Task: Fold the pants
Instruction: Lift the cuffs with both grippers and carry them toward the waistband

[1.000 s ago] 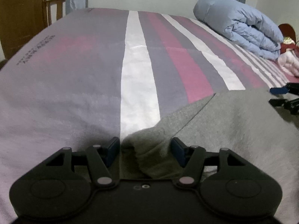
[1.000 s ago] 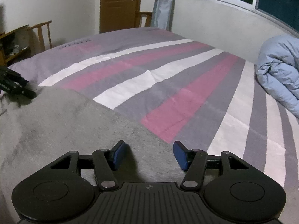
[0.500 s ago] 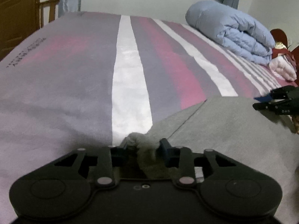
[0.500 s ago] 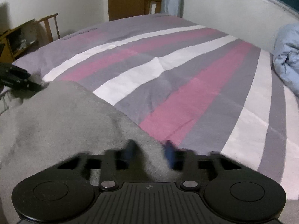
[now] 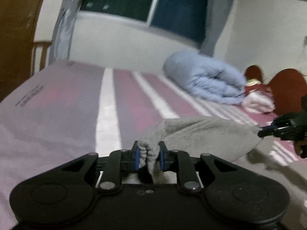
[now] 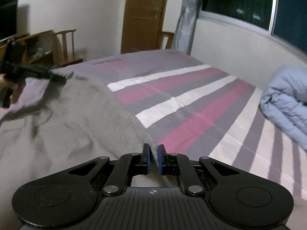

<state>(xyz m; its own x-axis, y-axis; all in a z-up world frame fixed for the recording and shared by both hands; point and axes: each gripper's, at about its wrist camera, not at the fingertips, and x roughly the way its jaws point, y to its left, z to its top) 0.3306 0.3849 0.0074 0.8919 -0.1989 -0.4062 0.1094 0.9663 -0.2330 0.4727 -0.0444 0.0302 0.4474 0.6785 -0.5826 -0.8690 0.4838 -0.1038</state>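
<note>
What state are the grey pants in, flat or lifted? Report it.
Lifted at one edge. Both the left gripper and right gripper are shut on the grey pants, whose edge is raised off the striped bedsheet.

Bedroom in a home. Most of both views is taken up by a bed [image 6: 191, 103] covered with a sheet striped in grey, pink and white. A rolled blue duvet [image 5: 207, 80] is laid near a red-brown headboard [image 5: 287, 88]. A dark window [image 5: 153, 5] with grey curtains [image 5: 61, 25] is set in a white wall above the bed. A wooden door [image 6: 144, 15] and a wooden chair [image 6: 67, 46] are seen beyond the bed's far end.
</note>
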